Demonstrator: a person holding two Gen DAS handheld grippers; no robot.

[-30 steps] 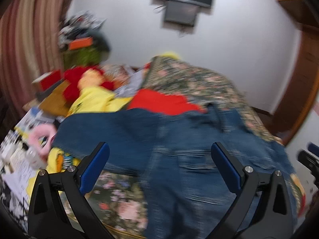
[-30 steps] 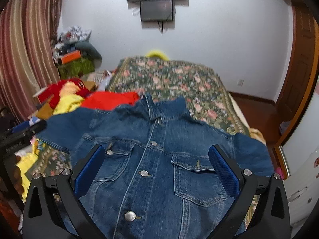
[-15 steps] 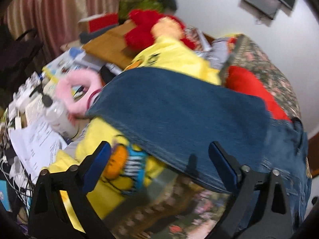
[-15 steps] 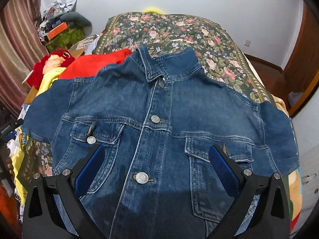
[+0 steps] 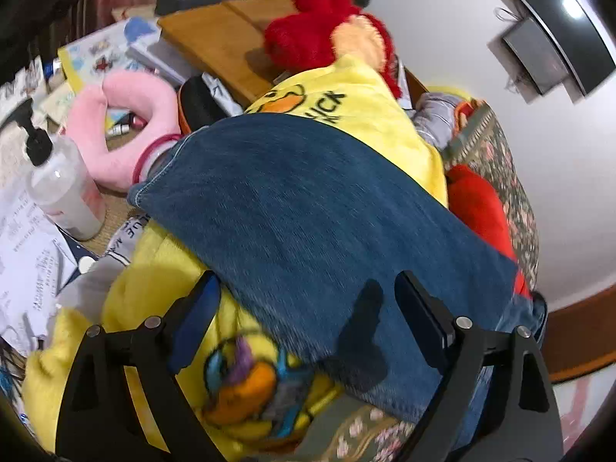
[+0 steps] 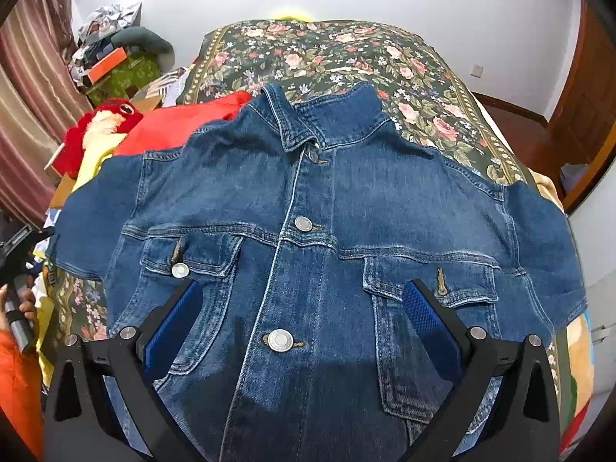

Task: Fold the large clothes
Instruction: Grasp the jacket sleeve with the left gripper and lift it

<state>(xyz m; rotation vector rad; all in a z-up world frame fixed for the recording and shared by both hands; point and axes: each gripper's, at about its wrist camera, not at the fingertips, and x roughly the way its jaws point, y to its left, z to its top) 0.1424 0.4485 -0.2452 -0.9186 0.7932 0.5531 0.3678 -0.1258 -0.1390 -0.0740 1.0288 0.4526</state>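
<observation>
The dark blue denim jacket with metal buttons [image 6: 308, 238] lies face up and spread flat on the bed with the dark floral cover [image 6: 346, 50], collar toward the far wall. Its one sleeve [image 5: 308, 211] hangs past the bed edge and rests on a yellow plush blanket with a duck print [image 5: 365, 115].

The left gripper [image 5: 308, 312] is released, its jaws wide apart, and it hovers just over the lower edge of this sleeve. The right gripper [image 6: 304, 315] is released too, and it hangs above the jacket front between the two chest pockets. Neither one holds cloth.

I judge that the next step is to take the sleeve and fold it over the body. Several things could go wrong here. The sleeve lies directly on the yellow blanket, so a deep bite may catch both layers, and the blanket would then be dragged onto the jacket. Denim is thick and stiff, so a shallow bite at the hem may slip when lifted. Just beside the sleeve cuff stand a clear plastic pump bottle with a black head [image 5: 61, 188] and a pink U-shaped neck pillow [image 5: 127, 131] on the crowded side surface; a wide swing of the left gripper could knock the bottle over. If the right gripper does not press the body down, the whole jacket may slide toward the left.
</observation>
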